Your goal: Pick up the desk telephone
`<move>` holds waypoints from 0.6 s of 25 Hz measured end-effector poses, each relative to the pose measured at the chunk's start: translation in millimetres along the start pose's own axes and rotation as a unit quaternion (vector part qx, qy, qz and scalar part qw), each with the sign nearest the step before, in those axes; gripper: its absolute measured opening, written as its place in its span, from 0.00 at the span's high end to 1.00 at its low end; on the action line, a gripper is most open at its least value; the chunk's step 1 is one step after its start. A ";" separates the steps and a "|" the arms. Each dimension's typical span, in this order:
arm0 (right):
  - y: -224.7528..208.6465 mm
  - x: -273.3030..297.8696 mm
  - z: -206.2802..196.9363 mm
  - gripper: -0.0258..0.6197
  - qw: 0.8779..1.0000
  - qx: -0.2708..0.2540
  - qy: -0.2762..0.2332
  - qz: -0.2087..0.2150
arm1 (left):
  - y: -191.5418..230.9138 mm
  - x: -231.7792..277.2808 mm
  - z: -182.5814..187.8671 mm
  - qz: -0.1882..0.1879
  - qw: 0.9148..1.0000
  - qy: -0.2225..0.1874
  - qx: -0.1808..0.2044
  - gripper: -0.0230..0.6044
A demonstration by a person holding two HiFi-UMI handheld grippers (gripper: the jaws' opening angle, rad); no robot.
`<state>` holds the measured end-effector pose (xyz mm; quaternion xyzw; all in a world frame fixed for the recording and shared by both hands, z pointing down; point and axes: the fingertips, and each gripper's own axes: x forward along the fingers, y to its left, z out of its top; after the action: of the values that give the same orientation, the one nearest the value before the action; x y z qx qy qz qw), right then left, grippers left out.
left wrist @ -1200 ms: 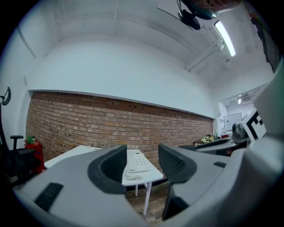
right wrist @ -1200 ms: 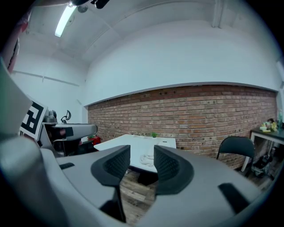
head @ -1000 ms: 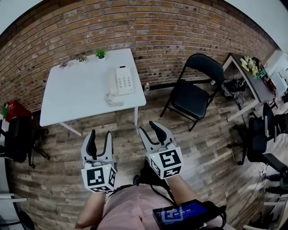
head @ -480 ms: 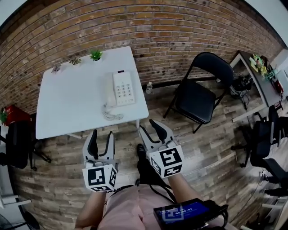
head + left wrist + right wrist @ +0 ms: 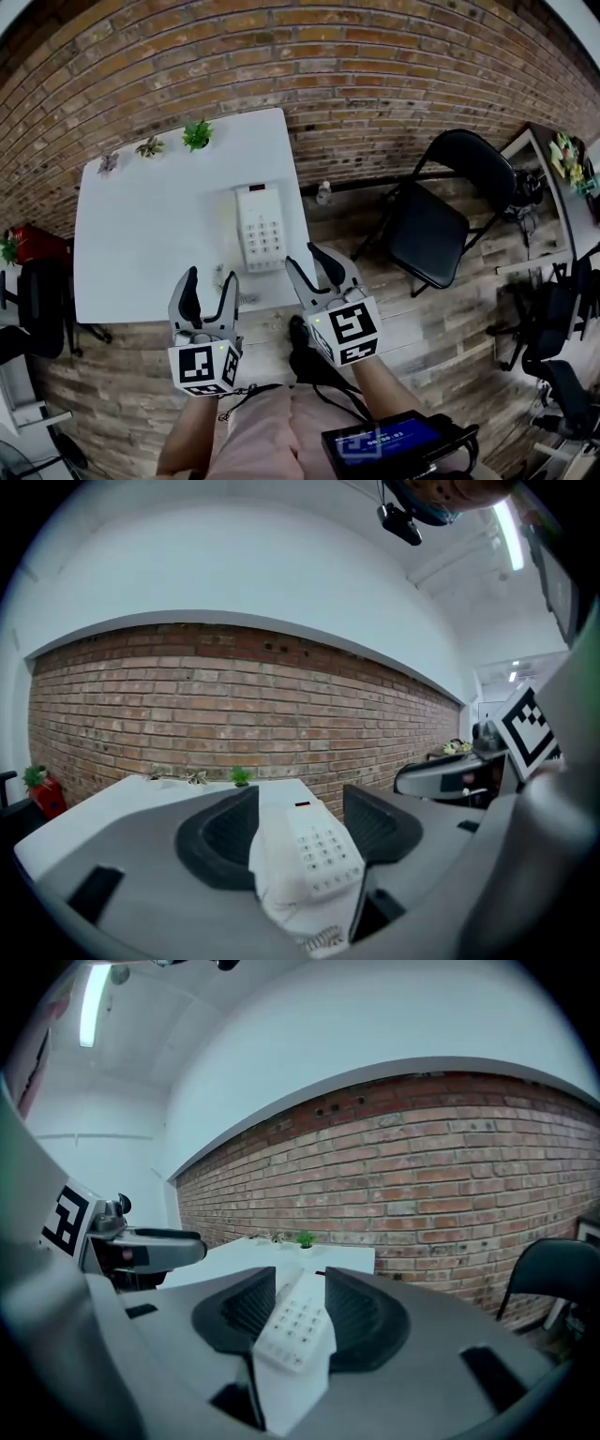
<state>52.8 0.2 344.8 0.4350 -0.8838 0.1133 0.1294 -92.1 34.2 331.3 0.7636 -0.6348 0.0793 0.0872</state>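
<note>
Now the desk telephone [image 5: 260, 228] lies flat on the white tabletop [image 5: 141, 234], close to its right edge and not far from the near right corner, and three little plants [image 5: 196, 134] stand along the far edge. We hold our left gripper [image 5: 210, 277] over the near edge, its jaws opening with nothing between them, and our right gripper [image 5: 300, 255] by the near right corner, its jaws partly apart and empty too. Neither one touches the telephone.

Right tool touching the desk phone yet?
Apart. Right gripper view: the right tool frames the whole desk phone lying farther off on the table, both pads clear of it.
</note>
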 end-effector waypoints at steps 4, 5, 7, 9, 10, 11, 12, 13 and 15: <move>-15.8 32.0 21.1 0.69 1.000 -0.007 -0.006 0.014 | 9.5 29.5 17.7 0.006 1.000 -0.009 -0.004 0.49; -18.8 37.9 24.9 0.69 1.000 -0.007 -0.006 0.017 | 10.4 33.9 21.1 0.007 1.000 -0.011 -0.004 0.48; -22.1 46.7 31.2 0.69 1.000 -0.008 -0.006 0.022 | 12.4 39.8 26.2 0.005 1.000 -0.013 -0.004 0.46; -23.9 55.3 39.5 0.68 1.000 -0.013 -0.006 0.027 | 17.0 46.3 32.0 0.001 1.000 -0.014 -0.012 0.44; -25.0 60.3 44.3 0.68 0.999 -0.016 -0.006 0.028 | 20.4 50.3 35.7 -0.002 1.000 -0.016 -0.019 0.43; -26.1 65.6 48.7 0.68 0.999 -0.019 -0.007 0.029 | 24.6 54.6 39.7 -0.004 0.999 -0.019 -0.026 0.43; -27.0 71.1 52.0 0.68 0.999 -0.021 -0.007 0.029 | 29.3 58.9 43.4 -0.004 0.999 -0.022 -0.032 0.42; -27.6 76.5 53.6 0.68 0.999 -0.022 -0.006 0.028 | 34.2 63.1 46.3 -0.004 0.999 -0.026 -0.036 0.42; -28.7 87.5 53.2 0.68 0.999 -0.024 0.000 0.026 | 43.9 72.3 48.0 -0.007 0.999 -0.030 -0.045 0.42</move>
<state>17.3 -98.2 325.9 0.4089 -0.8972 0.0958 0.1368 -121.7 -54.0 302.9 0.7653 -0.6347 0.0274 0.1032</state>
